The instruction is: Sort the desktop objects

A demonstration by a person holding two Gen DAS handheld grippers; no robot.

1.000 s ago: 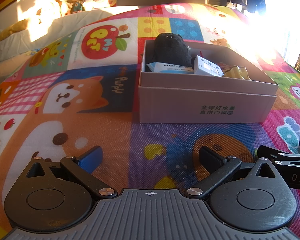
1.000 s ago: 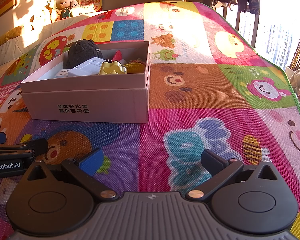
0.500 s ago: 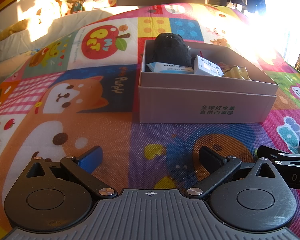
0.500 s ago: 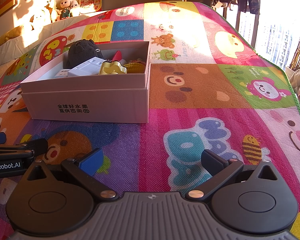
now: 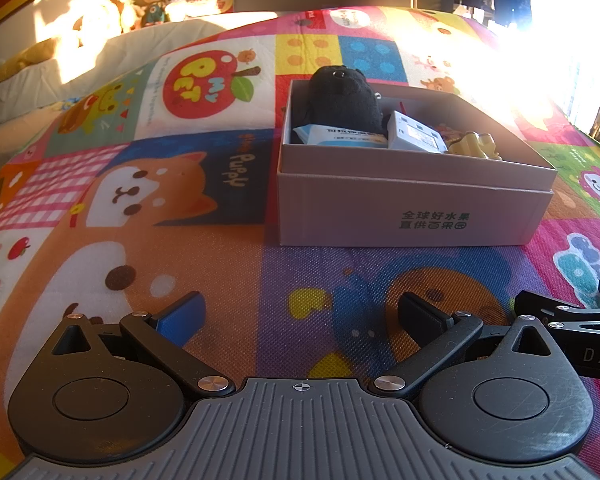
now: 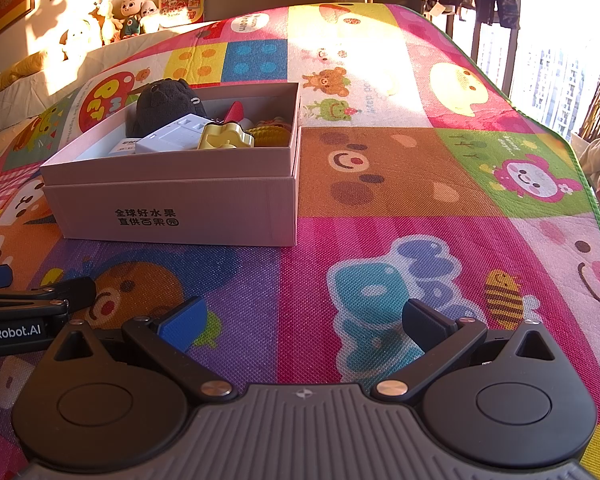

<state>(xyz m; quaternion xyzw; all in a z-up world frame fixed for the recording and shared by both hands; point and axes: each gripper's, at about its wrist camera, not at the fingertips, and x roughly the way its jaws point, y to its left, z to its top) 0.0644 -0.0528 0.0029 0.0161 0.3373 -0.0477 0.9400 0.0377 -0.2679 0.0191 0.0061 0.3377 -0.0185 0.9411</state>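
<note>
Box (image 5: 412, 204) ahead holds black plush (image 5: 342, 98), perhaps yellow toy (image 6: 224, 140); mat (image 6: 380, 200) around.

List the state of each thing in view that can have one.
Left claw: open, empty, low over the mat.
Right claw: open, empty.
Pale pink cardboard box: lidless, holding items.
Black plush toy: inside box, upright at back.
White rectangular packet: inside box, tilted.
Yellow plastic toy: inside box.
</note>
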